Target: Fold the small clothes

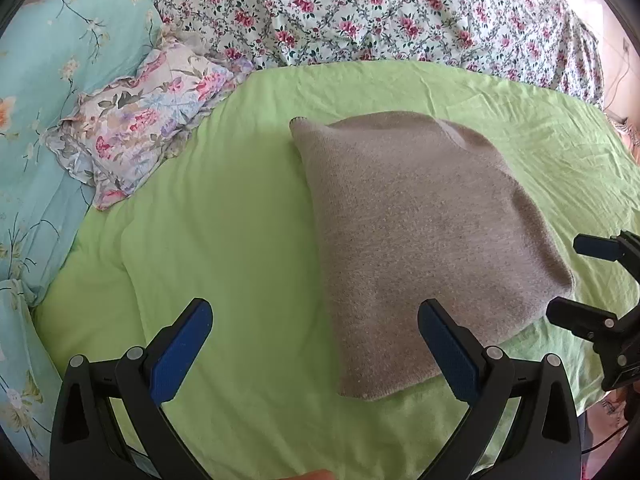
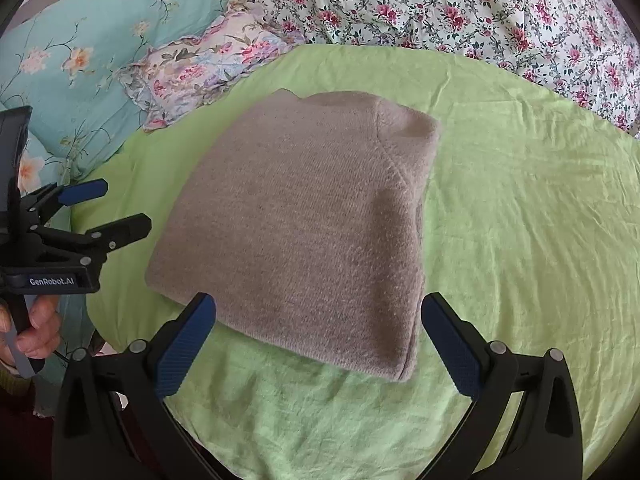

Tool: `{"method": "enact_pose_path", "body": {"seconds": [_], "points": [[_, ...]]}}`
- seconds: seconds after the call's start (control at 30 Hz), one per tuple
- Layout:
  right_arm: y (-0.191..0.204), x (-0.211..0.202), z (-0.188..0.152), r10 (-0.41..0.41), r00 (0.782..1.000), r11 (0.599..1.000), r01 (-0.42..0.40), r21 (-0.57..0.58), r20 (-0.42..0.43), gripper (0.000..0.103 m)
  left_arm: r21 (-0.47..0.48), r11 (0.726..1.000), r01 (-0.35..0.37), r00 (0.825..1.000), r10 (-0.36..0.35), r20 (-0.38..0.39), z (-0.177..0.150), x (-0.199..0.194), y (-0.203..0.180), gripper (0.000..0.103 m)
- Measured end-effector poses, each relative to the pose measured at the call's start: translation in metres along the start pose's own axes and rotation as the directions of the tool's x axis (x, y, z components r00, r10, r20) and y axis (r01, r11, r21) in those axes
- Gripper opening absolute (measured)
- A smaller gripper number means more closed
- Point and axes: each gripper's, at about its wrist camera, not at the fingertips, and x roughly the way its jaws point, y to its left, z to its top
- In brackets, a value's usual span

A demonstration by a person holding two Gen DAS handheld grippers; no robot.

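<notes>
1. Left wrist view: the left gripper [image 1: 314, 344] is spread wide, its blue-padded fingers [image 1: 182, 352] holding nothing. The folded sweater [image 1: 416, 240] lies on the green sheet [image 1: 224, 240] ahead of it and toward its right finger, whose tip overlaps the sweater's near edge in this view; whether it touches cannot be told.
2. Same view: the sweater is a beige, fuzzy knit, folded into a rough rectangle with rounded corners. The sheet is thin, creased cloth.
3. Same view: beyond and to the left lie a ruffled floral pillow [image 1: 148, 120] and a teal flowered quilt [image 1: 48, 92]; a white quilt with pink flowers [image 1: 380, 12] lies across the far side. The right gripper [image 1: 568, 280] shows at the right edge, open and empty, just beside the sweater's corner.
4. Right wrist view: the right gripper [image 2: 318, 340] is wide open and empty, with the sweater [image 2: 304, 232] straight ahead between its fingers.
5. Only this view shows a diagonal seam near the sweater's far right corner, the hand [image 2: 38, 332] on the left gripper's handle, and that gripper [image 2: 116, 210] from the side, open, near the sweater's left edge.
</notes>
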Motion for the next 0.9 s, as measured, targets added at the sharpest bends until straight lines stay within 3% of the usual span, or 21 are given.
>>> {"method": "enact_pose_path", "body": {"seconds": [0.9], "points": [[0.008,0.016,0.017,0.006,1.0,1.0,-0.006,0.007,-0.005,0.102,-0.008,1.0,-0.011,1.0,0.011,-0.013,0.005,0.012,0.001,0.103]]}}
